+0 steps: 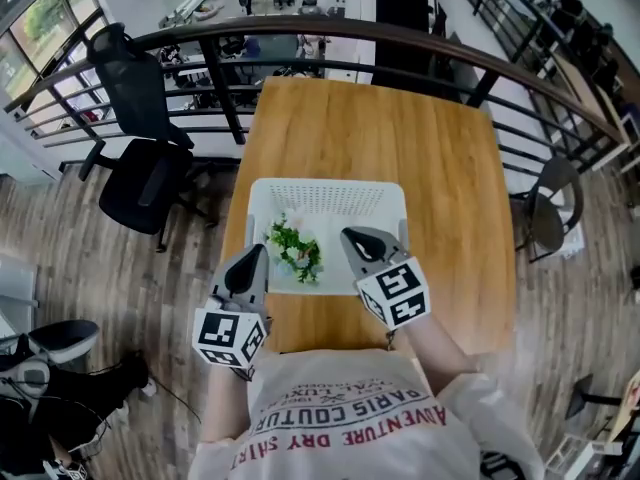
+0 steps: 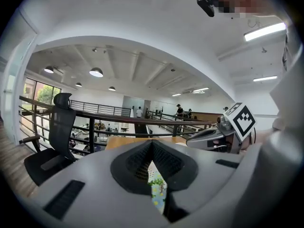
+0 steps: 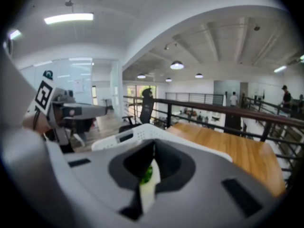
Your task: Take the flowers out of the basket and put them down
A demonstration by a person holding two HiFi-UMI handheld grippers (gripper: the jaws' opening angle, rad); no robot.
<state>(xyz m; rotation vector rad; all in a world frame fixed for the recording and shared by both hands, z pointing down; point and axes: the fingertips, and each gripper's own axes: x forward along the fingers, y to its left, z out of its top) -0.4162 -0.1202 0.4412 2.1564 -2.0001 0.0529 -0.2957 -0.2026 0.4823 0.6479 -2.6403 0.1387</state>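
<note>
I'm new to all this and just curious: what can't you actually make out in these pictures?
- Head view: the flowers are too small to count blooms.
- Head view: the left tongs and right tongs cover the basket's near corners.
- Left gripper view: the tongs' own body hides all but a sliver of flowers.
- Right gripper view: only a blurred green speck shows.

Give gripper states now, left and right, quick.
Left gripper: closed, holding nothing.
Right gripper: closed, holding nothing; the flowers lie in the basket.
</note>
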